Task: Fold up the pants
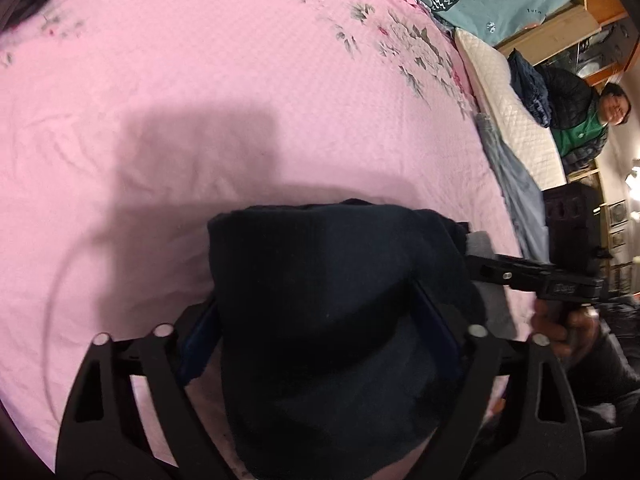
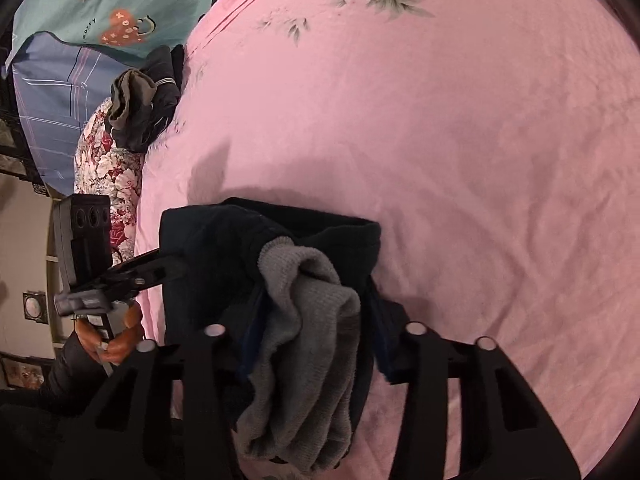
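Both claws hold the dark pants (image 1: 328,292) bunched just above the pink bed (image 1: 240,80); to fold well, lower them together and keep the edges aligned. The left claw (image 1: 320,320) grips the dark fabric between its jaws, and the right claw (image 2: 316,320) is clenched on the grey cuff (image 2: 312,320)

Bed I work over: pink floral bedspread (image 2: 440,140); on it, folded dark pants (image 1: 320,280); dark clothes heap (image 2: 140,100) at edge.
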Action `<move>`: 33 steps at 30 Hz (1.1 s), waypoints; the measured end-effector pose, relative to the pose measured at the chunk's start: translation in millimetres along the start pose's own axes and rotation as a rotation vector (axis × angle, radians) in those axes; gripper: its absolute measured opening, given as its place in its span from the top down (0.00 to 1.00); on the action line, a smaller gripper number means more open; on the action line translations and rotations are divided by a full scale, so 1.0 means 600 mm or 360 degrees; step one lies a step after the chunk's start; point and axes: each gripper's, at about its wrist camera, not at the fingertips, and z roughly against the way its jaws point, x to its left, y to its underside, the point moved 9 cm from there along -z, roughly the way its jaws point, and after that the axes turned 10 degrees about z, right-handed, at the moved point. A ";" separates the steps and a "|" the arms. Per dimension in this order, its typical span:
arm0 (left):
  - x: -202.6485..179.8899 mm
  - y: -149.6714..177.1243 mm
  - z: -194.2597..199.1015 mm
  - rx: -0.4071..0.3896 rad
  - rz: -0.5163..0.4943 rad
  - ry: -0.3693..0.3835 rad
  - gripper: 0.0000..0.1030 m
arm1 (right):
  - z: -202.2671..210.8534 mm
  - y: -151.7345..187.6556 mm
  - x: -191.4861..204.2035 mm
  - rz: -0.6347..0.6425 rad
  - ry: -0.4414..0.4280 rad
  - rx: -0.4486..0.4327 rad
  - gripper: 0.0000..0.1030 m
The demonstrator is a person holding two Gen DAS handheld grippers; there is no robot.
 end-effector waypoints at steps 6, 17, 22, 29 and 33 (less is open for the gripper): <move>0.002 0.009 0.058 -0.0177 0.0030 0.0037 0.59 | 0.040 -0.017 0.082 0.0251 0.0070 -0.0131 0.67; 0.021 -0.143 0.186 -0.0517 0.0009 -0.0037 0.61 | 0.052 -0.188 0.174 0.0459 0.0024 -0.0356 0.68; 0.048 -0.220 0.164 -0.0519 0.0006 -0.0102 0.60 | 0.019 -0.269 0.163 0.0435 0.0053 -0.0373 0.68; 0.066 -0.327 0.158 -0.0577 0.0021 -0.0119 0.60 | -0.007 -0.373 0.156 0.0447 0.0098 -0.0428 0.68; 0.077 -0.374 0.142 -0.0580 0.0037 -0.0142 0.60 | -0.029 -0.421 0.141 0.0413 0.0103 -0.0432 0.68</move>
